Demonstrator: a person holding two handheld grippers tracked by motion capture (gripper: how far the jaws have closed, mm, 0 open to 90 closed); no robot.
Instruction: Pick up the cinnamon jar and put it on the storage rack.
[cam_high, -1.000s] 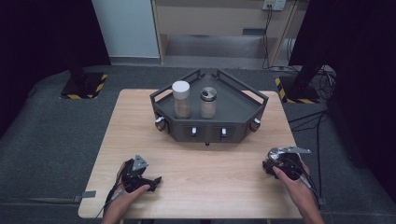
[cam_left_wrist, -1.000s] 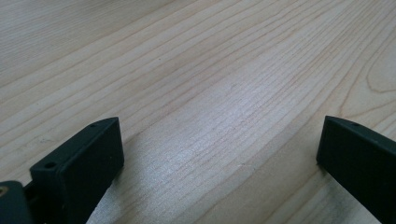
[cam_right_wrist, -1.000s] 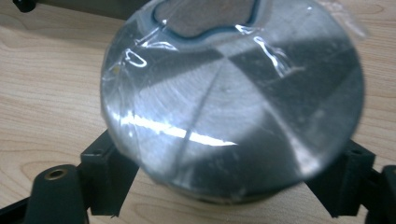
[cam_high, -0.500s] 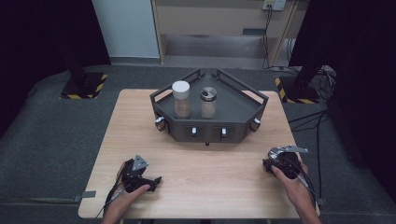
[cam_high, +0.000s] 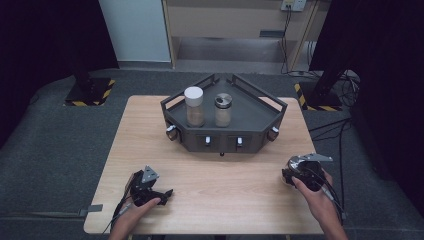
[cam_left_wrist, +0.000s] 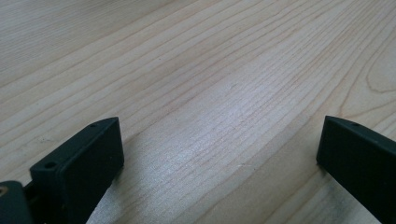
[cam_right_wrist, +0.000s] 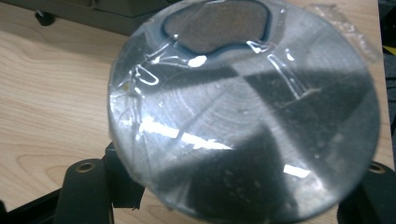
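While the right gripper (cam_high: 295, 167) rests near the table's (cam_high: 240, 200) right front edge, its jaws pinch a round metal lid (cam_right_wrist: 243, 112) with clear plastic film over its face. The left gripper (cam_high: 150, 187), near the left front edge, holds nothing, its jaws spread wide over bare wood. Two jars, one white-capped (cam_high: 194, 106) and one with a metal shaker top (cam_high: 223, 110), stand capped on the dark tray (cam_high: 260, 125) at the table's rear middle. Judging by this, the lid's placing remains to be done. No writing is legible.

Right tongs (cam_high: 294, 167) grip a shiny lid (cam_high: 298, 163) (near table (cam_high: 150, 130) edge).
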